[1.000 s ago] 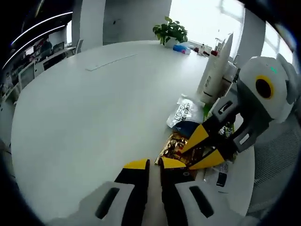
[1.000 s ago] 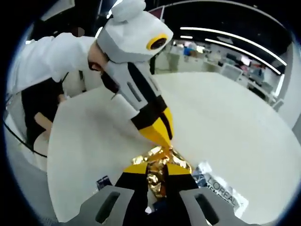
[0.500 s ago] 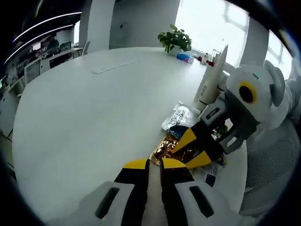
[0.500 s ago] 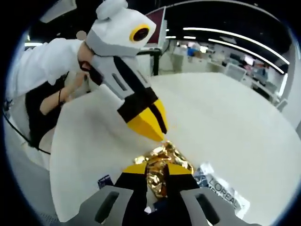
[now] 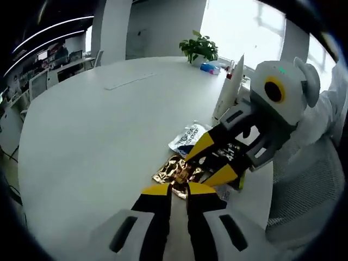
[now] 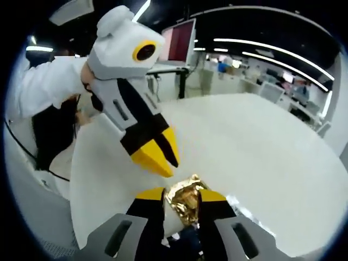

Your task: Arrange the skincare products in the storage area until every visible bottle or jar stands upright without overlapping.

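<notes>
The right gripper (image 6: 179,193) grips a crinkled gold packet (image 6: 185,202) between its jaws, just above the white table (image 5: 98,136). The left gripper (image 5: 173,188) hovers beside it, jaws nearly closed and empty. A white sachet (image 5: 187,138) lies next to a tall white bottle (image 5: 228,89).

My big round white table (image 5: 98,125) spreads out ahead of me, its bare top running far to the left. At its far edge a green potted plant (image 5: 199,46) stands against the bright window (image 5: 239,27), with a small blue thing (image 5: 208,67), too small to make out, just to its right. A flat pale strip (image 5: 130,81) lies on the tabletop to the plant's near left. Off to the far left I see office desks (image 5: 41,70) under long ceiling light strips (image 5: 49,30). A monitor (image 6: 182,41) glows pinkish beyond the table.
</notes>
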Action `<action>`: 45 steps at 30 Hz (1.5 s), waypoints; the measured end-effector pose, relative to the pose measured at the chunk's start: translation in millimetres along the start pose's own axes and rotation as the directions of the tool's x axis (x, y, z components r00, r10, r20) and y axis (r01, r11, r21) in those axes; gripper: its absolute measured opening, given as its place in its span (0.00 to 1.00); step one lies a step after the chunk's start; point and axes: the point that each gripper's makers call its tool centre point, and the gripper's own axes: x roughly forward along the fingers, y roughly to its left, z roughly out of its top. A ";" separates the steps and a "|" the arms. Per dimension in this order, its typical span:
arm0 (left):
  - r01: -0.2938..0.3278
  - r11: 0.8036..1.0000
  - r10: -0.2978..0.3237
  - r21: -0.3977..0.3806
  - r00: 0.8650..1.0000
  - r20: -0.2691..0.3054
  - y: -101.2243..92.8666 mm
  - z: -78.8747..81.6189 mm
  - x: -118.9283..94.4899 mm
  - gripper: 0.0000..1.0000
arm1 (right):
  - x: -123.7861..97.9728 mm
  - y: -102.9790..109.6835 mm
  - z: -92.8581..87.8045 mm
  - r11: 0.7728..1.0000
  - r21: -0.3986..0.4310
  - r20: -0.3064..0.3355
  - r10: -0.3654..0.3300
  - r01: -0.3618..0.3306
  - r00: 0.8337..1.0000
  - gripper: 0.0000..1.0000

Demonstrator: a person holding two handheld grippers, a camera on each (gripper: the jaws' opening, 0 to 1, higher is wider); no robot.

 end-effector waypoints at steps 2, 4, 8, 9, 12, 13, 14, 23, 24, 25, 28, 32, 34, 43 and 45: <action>-0.018 1.000 0.018 0.006 1.000 0.003 -3.5 1.2 -3.7 0.12 | -9.0 0.3 2.7 1.000 -0.015 0.003 -0.011 0.011 1.000 0.20; -0.038 0.999 0.038 0.000 0.999 0.003 -5.6 2.0 -7.2 0.12 | -18.2 -1.0 5.8 0.999 -0.036 0.007 -0.027 0.027 1.000 0.21; -0.077 0.997 0.079 -0.029 0.996 0.041 -13.0 7.2 -15.1 0.13 | -35.4 -2.9 11.6 0.998 -0.041 0.018 -0.048 0.049 0.999 0.30; -0.082 0.996 0.083 -0.032 0.995 0.052 -15.3 9.4 -17.2 0.14 | -41.0 -1.8 13.1 0.998 -0.049 0.020 -0.047 0.048 0.999 0.31; -0.074 0.996 0.078 -0.046 0.994 0.072 -22.6 14.3 -23.2 0.15 | -52.9 1.3 15.6 0.996 -0.072 0.023 -0.046 0.047 0.999 0.35; -0.072 0.996 0.075 -0.045 0.994 0.078 -26.2 15.6 -25.7 0.16 | -57.9 3.2 14.9 0.996 -0.074 0.018 -0.043 0.045 0.999 0.38; -0.069 0.997 0.072 -0.042 0.994 0.080 -30.1 16.0 -27.1 0.19 | -63.0 5.3 14.1 0.997 -0.072 0.014 -0.039 0.040 0.999 0.42; -0.083 0.996 0.085 -0.019 0.990 0.116 -49.3 23.9 -40.8 0.41 | -99.1 13.1 6.8 0.996 -0.039 0.023 -0.083 0.084 0.996 0.56; -0.081 0.996 0.083 -0.022 0.990 0.118 -51.1 24.6 -41.7 0.42 | -103.6 13.7 5.5 0.996 -0.032 0.022 -0.087 0.088 0.996 0.57; -0.082 0.996 0.085 -0.028 0.989 0.121 -52.3 25.3 -42.6 0.44 | -106.0 14.0 4.4 0.995 -0.028 0.021 -0.092 0.093 0.996 0.59; -0.087 0.996 0.087 -0.013 0.988 0.126 -58.7 27.3 -45.1 0.51 | -116.9 13.4 2.7 0.993 -0.030 0.023 -0.116 0.116 0.993 0.63; -0.085 0.996 0.086 -0.013 0.987 0.135 -64.7 30.1 -49.4 0.59 | -128.9 10.3 -1.1 0.989 -0.019 0.021 -0.147 0.148 0.989 0.71; -0.092 0.996 0.092 -0.009 0.986 0.139 -67.6 31.1 -51.3 0.62 | -133.4 7.6 -2.7 0.987 -0.015 0.021 -0.162 0.163 0.986 0.74; -0.092 0.996 0.094 -0.020 0.984 0.154 -78.4 30.2 -54.4 0.70 | -150.1 -3.7 -15.5 0.974 0.029 -0.004 -0.224 0.224 0.975 0.87; -0.086 0.996 0.089 -0.023 0.983 0.160 -83.7 30.6 -54.2 0.70 | -153.8 -6.9 -20.2 0.971 0.040 -0.018 -0.236 0.237 0.972 0.90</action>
